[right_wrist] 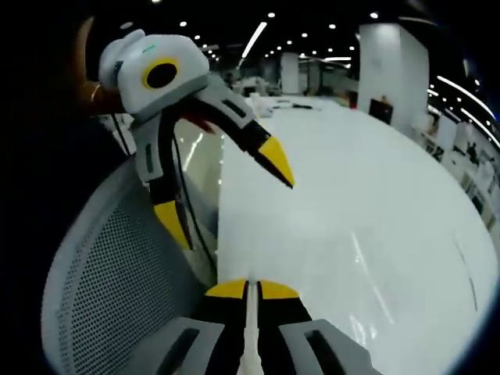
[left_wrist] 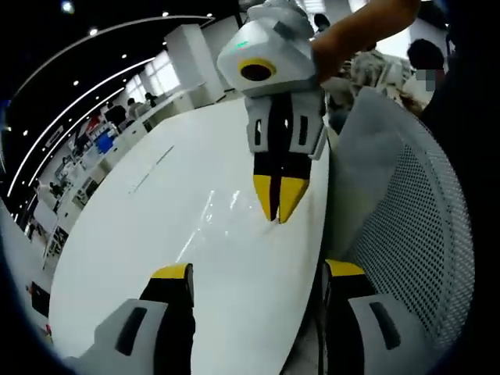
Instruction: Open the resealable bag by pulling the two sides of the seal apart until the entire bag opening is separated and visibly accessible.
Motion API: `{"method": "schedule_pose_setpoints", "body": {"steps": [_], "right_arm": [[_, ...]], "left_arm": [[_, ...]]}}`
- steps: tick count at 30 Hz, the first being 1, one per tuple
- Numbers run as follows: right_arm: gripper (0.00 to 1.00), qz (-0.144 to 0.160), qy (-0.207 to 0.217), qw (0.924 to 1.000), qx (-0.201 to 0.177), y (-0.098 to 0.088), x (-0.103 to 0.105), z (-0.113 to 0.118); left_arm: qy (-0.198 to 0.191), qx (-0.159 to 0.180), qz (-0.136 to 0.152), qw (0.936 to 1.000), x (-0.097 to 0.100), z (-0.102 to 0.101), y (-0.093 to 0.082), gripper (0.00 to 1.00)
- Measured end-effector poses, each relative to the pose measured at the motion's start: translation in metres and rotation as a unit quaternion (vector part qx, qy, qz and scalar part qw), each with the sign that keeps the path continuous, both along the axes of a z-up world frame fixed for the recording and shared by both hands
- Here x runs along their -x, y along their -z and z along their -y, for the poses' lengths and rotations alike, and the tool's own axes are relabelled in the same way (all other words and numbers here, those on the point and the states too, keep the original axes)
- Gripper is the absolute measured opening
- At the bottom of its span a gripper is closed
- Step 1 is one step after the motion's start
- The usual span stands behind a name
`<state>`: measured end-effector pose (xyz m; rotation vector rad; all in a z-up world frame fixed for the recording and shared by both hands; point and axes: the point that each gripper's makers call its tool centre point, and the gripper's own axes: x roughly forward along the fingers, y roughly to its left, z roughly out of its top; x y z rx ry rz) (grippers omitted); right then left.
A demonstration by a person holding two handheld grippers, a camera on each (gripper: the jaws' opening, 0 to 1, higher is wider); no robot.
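Observation:
The clear resealable bag [left_wrist: 217, 215] lies flat on the white table [left_wrist: 141, 258], showing mostly as glossy streaks. In the left gripper view my right gripper [left_wrist: 279, 205] comes down from the top, its yellow tips pressed together at the bag's near edge. In the right gripper view those jaws [right_wrist: 251, 289] are shut on a thin pale strip of the bag [right_wrist: 250, 332]. My left gripper [left_wrist: 258, 270] stands wide open just short of the bag, holding nothing. From the right gripper view it [right_wrist: 226, 191] hangs at the upper left, jaws spread.
A grey mesh chair back [left_wrist: 414, 234] stands against the table's edge beside both grippers, also visible as the chair back [right_wrist: 117, 297]. The white table [right_wrist: 375, 180] stretches far ahead. A person's arm [left_wrist: 359, 27] holds the right gripper. Desks and people fill the background.

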<state>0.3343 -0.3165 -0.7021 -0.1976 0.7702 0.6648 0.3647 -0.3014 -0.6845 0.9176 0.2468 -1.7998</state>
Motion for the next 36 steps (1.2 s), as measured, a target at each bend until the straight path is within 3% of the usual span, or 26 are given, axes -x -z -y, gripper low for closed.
{"method": "schedule_pose_setpoints", "body": {"steps": [5, 11, 17, 25, 29, 36], "right_arm": [[0.00, -0.001, -0.012, 0.9999, -0.004, -0.002, 0.002, -0.008], [0.00, -0.003, -0.015, 0.9998, -0.010, -0.003, 0.004, -0.013], [0.00, -0.007, -0.020, 0.9997, -0.013, -0.002, 0.008, -0.017], [0.00, -0.010, -0.023, 0.9995, -0.017, -0.002, 0.010, -0.021], [0.00, -0.014, -0.025, 0.9995, -0.010, 0.001, 0.014, -0.023], [0.00, -0.008, -0.022, 0.9997, 0.001, 0.002, 0.015, -0.024]], "left_arm": [[0.019, -0.002, -0.005, 0.9998, 0.005, 0.004, 0.003, 0.55], [0.060, -0.014, 0.019, 0.9979, 0.011, 0.009, 0.007, 0.42], [0.088, -0.020, 0.020, 0.9957, 0.018, 0.010, 0.008, 0.29], [0.142, -0.037, 0.030, 0.9888, 0.031, 0.006, 0.014, 0.02], [0.171, -0.047, 0.033, 0.9837, 0.038, 0.001, 0.020, 0.00], [0.180, -0.044, 0.020, 0.9825, 0.041, -0.001, 0.021, 0.00]]}}
